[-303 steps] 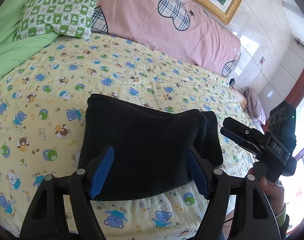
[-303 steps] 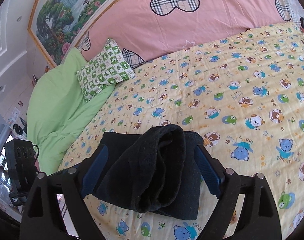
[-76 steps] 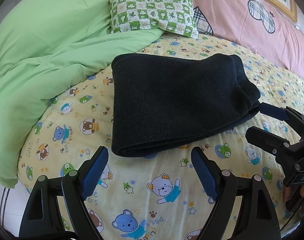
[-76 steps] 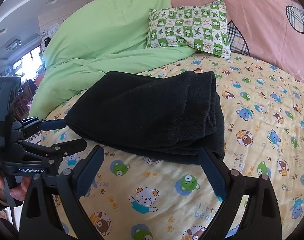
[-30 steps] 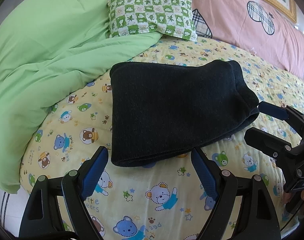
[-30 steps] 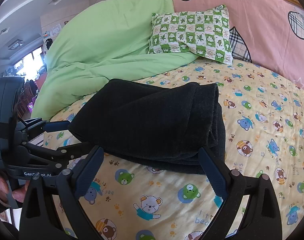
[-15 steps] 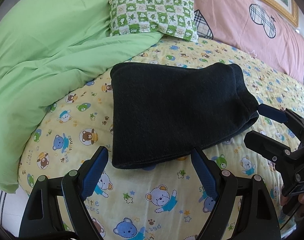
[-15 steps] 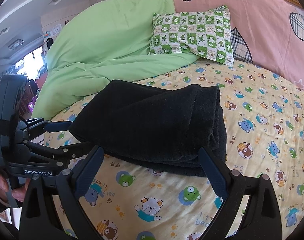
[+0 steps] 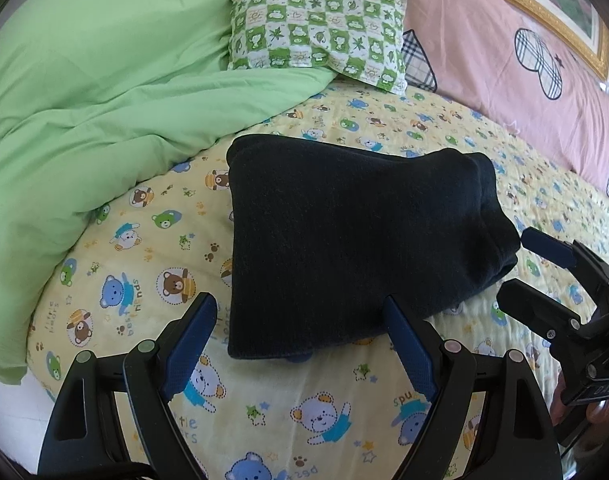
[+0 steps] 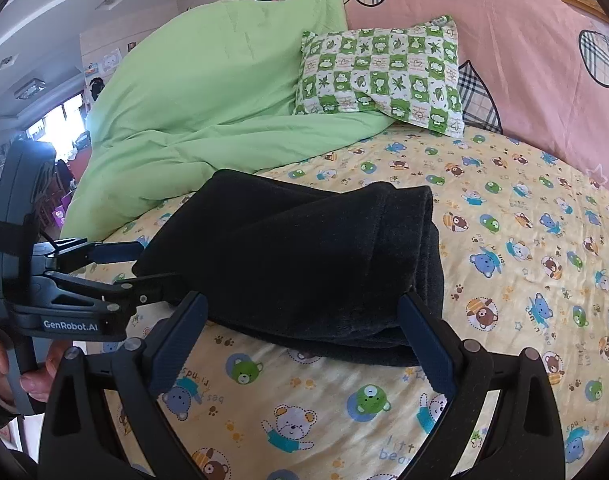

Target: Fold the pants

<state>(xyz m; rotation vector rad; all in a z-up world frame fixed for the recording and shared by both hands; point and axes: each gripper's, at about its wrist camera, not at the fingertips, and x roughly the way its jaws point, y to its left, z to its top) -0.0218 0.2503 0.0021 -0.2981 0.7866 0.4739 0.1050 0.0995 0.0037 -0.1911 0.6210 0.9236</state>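
The black pants [image 9: 352, 240] lie folded in a thick rectangle on the yellow bear-print bed sheet [image 9: 304, 412]. They also show in the right wrist view [image 10: 304, 256]. My left gripper [image 9: 300, 344] is open and empty, its fingers at the near edge of the pants. My right gripper [image 10: 300, 340] is open and empty, its fingers at the near end of the stack. The right gripper shows in the left wrist view [image 9: 532, 272] at the pants' right end, open. The left gripper shows in the right wrist view [image 10: 144, 264] at the pants' left side, open.
A green duvet [image 9: 84, 100] is bunched at the left behind the pants. A green checked pillow [image 9: 320, 32] leans on a pink headboard cover [image 9: 504, 80]. The bed edge [image 9: 8, 392] drops off at lower left.
Both grippers have moved a little closer to the folded pants over the last second. The pants have stayed still.
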